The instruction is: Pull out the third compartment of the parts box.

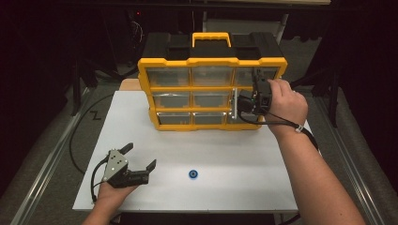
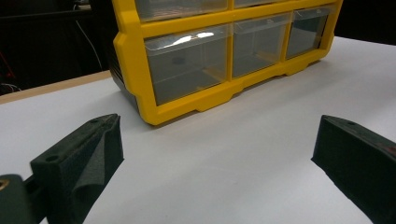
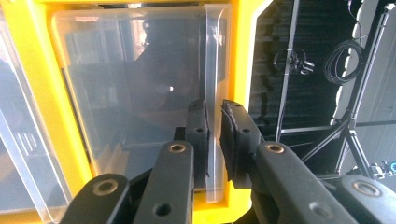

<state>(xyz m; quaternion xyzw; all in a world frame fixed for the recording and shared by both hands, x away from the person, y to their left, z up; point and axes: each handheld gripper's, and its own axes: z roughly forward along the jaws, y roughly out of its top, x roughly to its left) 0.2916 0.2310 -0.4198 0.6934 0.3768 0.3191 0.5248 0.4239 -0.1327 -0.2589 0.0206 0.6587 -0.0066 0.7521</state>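
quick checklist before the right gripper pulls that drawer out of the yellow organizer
1. Right gripper jaws on the drawer's front lip: ok, they sit close on either side of the clear lip of the drawer.
2. Grip firm enough to pull: cannot tell, a thin gap may remain at one pad.
3. Which drawer: ok, it is in the right column of the yellow organizer, around the middle row.
4. Table in front of the drawer free: ok, the blue ring lies well forward.
5. Left gripper out of the way: ok, open, resting near the table's front left.
6. Organizer braced against sliding: not ok, nothing holds it.
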